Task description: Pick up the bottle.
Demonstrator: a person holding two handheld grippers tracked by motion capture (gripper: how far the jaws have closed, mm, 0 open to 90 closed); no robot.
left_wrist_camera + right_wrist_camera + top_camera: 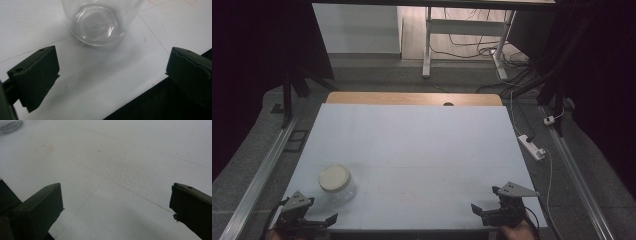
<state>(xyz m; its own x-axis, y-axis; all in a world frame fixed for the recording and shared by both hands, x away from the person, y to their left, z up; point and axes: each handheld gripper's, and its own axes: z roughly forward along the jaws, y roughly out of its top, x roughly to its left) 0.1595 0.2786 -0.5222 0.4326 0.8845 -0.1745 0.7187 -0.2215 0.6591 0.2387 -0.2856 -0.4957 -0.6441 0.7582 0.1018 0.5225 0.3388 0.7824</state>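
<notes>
While both grippers hover apart, lidded jar (pixel 337 184) near left gripper (pixel 312 224), nothing between.

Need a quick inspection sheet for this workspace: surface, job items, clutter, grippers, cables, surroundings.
Surface: white table top, faint seam lines and a pale reddish mark near the front; wooden strip along the far edge.
Job's things: clear jar with a cream lid, upright at front left, lid on.
Clutter: nothing seen on the table top.
Grippers: left gripper open at the front left edge, just short of the jar, not touching it. Right gripper open at front right, over bare surface.
Cables: power strip and white lead on the floor to the right; loose wires under the far desk.
Surroundings: grey floor, metal rails at both sides, white desk frame behind, dark edges.
</notes>
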